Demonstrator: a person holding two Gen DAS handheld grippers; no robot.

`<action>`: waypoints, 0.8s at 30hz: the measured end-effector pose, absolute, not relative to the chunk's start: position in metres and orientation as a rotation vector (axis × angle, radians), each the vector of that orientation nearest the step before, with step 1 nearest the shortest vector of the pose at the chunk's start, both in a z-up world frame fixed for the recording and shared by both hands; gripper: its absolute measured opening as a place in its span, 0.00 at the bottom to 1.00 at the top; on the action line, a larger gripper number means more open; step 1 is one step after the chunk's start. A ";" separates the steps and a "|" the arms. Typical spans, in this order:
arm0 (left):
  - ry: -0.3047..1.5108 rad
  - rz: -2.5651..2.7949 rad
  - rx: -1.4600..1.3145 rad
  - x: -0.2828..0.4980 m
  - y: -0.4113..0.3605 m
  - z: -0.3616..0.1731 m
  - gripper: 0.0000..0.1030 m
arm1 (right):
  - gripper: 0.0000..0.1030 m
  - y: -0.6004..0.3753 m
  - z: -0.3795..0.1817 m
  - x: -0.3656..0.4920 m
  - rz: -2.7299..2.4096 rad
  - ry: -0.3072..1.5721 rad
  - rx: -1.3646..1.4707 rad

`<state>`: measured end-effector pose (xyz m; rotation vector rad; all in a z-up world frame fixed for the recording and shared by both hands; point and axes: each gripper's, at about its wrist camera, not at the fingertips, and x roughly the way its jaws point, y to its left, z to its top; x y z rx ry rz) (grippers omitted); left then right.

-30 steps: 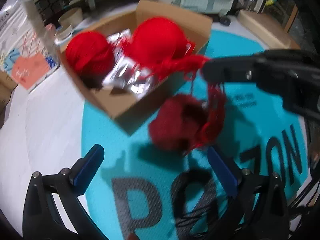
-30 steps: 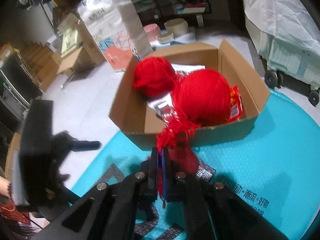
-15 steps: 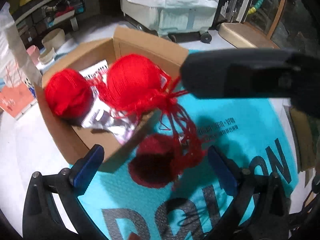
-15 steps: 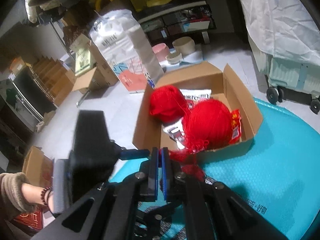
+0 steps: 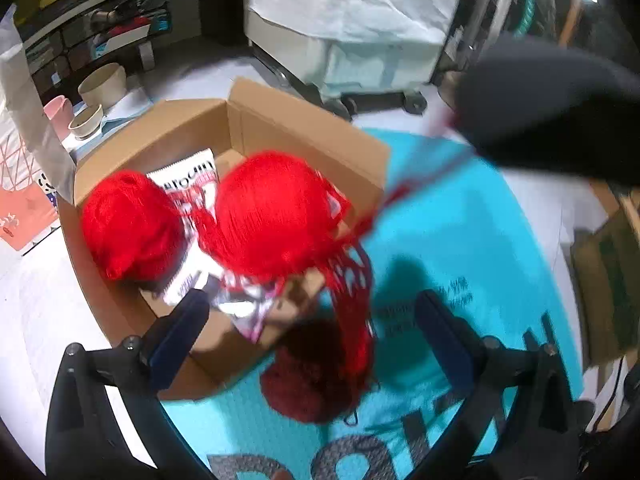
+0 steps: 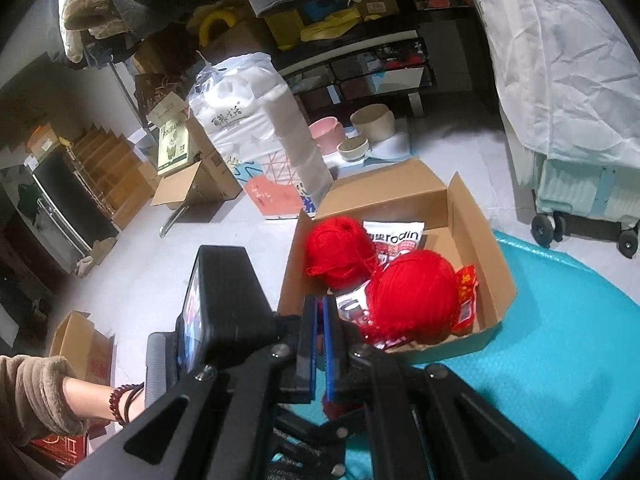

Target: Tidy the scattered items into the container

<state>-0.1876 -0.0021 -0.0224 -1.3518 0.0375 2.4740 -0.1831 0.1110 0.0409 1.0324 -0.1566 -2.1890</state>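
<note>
The dark red yarn ball [image 5: 316, 376] lies on the teal mat [image 5: 460, 240] just outside the cardboard box [image 5: 280, 120], tied by loose strands [image 5: 352, 280] to the right gripper [image 6: 319, 344], pinched shut on them. Lift higher so the ball clears the box wall. Left gripper [image 5: 312, 328] gapes wide, empty, near the box.

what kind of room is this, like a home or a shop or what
Most likely a cluttered home storage or spare room: a bulk pack of toilet rolls stands on the floor, pet bowls sit by a low shelf, and a wheeled unit under a white dust sheet fills one side.
</note>
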 end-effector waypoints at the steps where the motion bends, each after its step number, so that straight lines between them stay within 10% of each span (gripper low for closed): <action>1: 0.019 2.484 -1.336 -0.193 -0.005 -0.016 0.98 | 0.02 0.112 0.044 -0.184 -2.191 -0.158 1.025; 17: 0.202 2.682 -0.996 -0.266 -0.031 0.140 0.98 | 0.02 0.105 0.154 -0.242 -2.277 -0.096 0.732; 24: 0.120 2.630 -1.181 -0.268 -0.046 0.091 0.98 | 0.03 0.092 0.149 -0.269 -2.268 -0.091 0.831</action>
